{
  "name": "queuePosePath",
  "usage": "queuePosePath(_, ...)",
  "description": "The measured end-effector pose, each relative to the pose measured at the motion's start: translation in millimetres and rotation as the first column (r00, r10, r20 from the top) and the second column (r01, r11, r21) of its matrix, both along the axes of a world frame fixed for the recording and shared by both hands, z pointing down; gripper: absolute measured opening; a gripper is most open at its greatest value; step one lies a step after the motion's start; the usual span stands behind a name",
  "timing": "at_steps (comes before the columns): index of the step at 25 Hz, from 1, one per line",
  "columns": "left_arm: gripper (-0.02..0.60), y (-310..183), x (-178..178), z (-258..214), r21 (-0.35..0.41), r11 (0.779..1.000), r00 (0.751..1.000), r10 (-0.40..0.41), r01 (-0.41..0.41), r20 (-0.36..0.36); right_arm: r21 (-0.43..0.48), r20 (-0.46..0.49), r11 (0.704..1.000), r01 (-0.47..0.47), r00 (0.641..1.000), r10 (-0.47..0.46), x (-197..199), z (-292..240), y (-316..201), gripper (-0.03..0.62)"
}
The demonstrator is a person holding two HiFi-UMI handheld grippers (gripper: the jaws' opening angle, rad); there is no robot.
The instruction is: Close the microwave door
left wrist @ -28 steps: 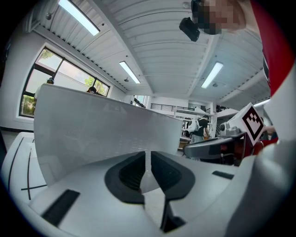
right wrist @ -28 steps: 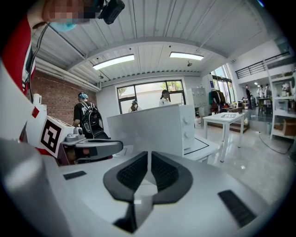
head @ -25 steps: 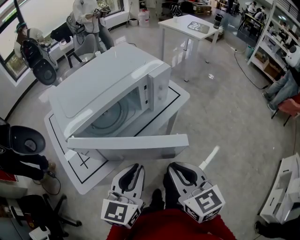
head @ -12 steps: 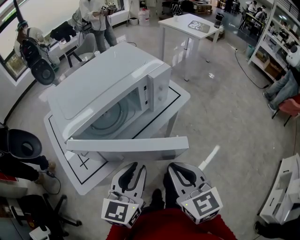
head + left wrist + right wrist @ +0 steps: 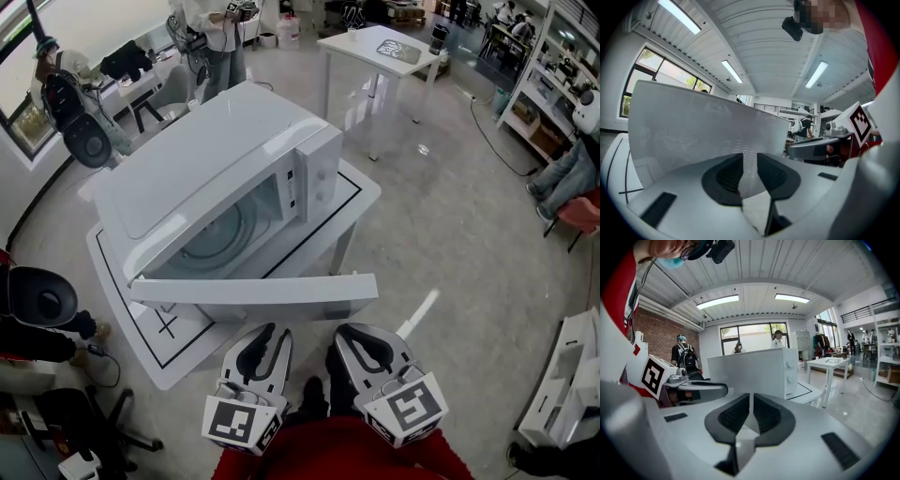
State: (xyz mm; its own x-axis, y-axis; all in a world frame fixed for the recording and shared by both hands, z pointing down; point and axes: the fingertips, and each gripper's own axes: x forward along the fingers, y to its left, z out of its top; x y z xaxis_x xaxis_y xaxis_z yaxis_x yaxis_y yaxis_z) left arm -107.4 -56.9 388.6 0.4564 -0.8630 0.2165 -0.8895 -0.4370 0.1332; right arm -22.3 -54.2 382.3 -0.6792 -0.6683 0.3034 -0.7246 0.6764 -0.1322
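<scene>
The microwave (image 5: 216, 178) sits on the desk (image 5: 352, 192). Its door (image 5: 253, 291) is swung wide over the desk's near edge, long side running crosswise just ahead of both my claws. The left claw (image 5: 265, 349) has its jaws slightly apart and empty. The right claw (image 5: 361, 345) is closed on nothing. The door's free end lies nearer the right claw, so I'd push there.
</scene>
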Motion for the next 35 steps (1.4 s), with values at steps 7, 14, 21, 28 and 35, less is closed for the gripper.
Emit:
queuePosePath(7,0.089,-1,-1,-1,0.002,1.0,1.0,0.0,0.0,0.002,-0.015,0.009,1.0,0.017,1.0,-0.017,-3,0,0,0.066)
queuePosePath(14,0.089,-1,-4,-4,0.007,1.0,1.0,-0.007,0.007,-0.001,-0.012,0.01,1.0,0.016,1.0,-0.016,-4,-2,-1,0.089)
queuePosePath(21,0.089,-2,-7,-4,0.013,1.0,1.0,-0.019,0.019,0.001,-0.019,0.017,0.999,0.028,0.999,-0.028,-7,-2,-2,0.138)
queuePosePath(28,0.092,-6,-7,-7,0.018,1.0,1.0,-0.025,0.025,-0.003,-0.024,0.046,0.999,0.027,0.999,-0.026,-4,-3,-6,0.159)
queuePosePath(35,0.106,-11,-6,-8,0.015,0.999,1.0,-0.031,0.031,0.003,-0.021,0.053,1.0,0.017,0.998,-0.016,-1,-4,-12,0.167)
